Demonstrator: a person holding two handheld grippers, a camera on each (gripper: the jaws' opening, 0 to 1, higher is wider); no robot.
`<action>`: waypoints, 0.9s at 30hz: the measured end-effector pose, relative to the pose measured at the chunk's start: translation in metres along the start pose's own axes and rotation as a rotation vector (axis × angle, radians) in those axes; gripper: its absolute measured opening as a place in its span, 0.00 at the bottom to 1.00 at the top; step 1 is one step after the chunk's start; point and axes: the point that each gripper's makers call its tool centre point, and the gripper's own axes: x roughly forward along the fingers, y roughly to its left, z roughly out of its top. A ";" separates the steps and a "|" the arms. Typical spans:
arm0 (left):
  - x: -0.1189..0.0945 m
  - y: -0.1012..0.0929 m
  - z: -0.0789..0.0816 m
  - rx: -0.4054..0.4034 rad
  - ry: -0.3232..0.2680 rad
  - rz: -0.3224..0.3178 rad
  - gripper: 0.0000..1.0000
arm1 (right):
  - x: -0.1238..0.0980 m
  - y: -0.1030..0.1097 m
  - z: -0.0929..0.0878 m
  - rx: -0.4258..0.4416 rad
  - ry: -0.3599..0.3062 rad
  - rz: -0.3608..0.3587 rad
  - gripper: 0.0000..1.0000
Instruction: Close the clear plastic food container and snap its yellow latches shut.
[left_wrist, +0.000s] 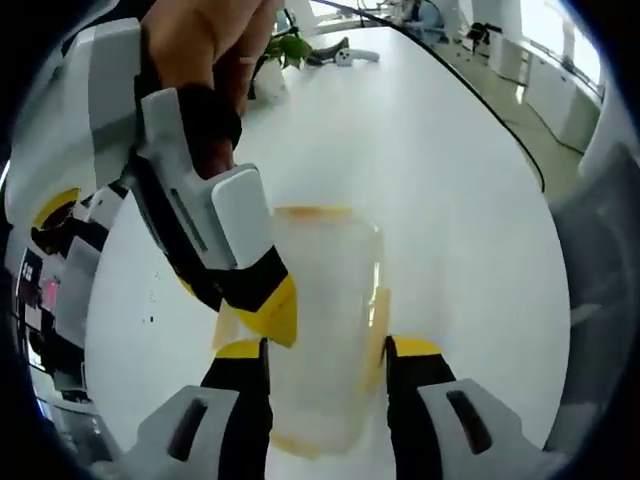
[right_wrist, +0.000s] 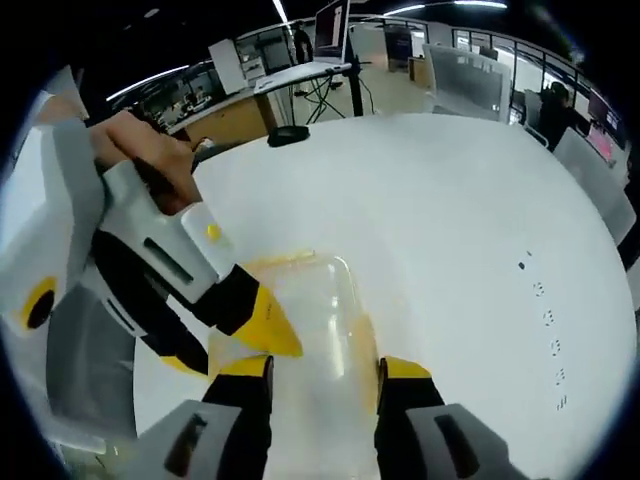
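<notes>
1. The clear container (left_wrist: 325, 330) sits on a white table (left_wrist: 440, 180), near the cameras, with its lid on. In the left gripper view it lies between the left gripper (left_wrist: 327, 358)'s two yellow-tipped jaws, which stand apart on either side of its walls; whether they press on it cannot be told.
2. In the right gripper view the container (right_wrist: 315, 340) again lies between that view's own jaws: the right gripper (right_wrist: 322, 368) is spread around it, and contact is unclear there too.
3. In each view the other gripper comes in from the left, its yellow tip low against the container's left edge and covering that side. A hand (left_wrist: 215, 45) grips its handle at the top of the left gripper view; a hand (right_wrist: 150, 150) also shows in the right gripper view.
4. A yellow latch (left_wrist: 312, 211) shows along the container's far edge in the left gripper view, another (left_wrist: 379, 322) on its right side. The right gripper view shows a yellow strip (right_wrist: 275, 262) at the far edge; whether any latch is snapped cannot be told.
5. The left gripper view shows a green plant (left_wrist: 285, 48) and a small grey object (left_wrist: 345, 52) at the table's far end.
6. The right gripper view shows a dark round object (right_wrist: 290, 134) at the far edge, small dark marks (right_wrist: 545, 320) on the right of the tabletop, and office desks with a monitor (right_wrist: 332, 28) beyond.
</notes>
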 end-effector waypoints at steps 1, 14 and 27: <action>0.000 0.001 0.000 -0.002 0.003 0.001 0.42 | 0.000 0.000 -0.001 -0.014 0.015 0.007 0.36; -0.006 0.005 -0.003 -0.014 0.020 0.010 0.39 | 0.002 0.001 -0.006 0.009 0.154 0.058 0.30; -0.001 0.001 0.002 -0.005 0.017 0.021 0.41 | 0.001 -0.002 -0.001 0.014 0.118 0.047 0.32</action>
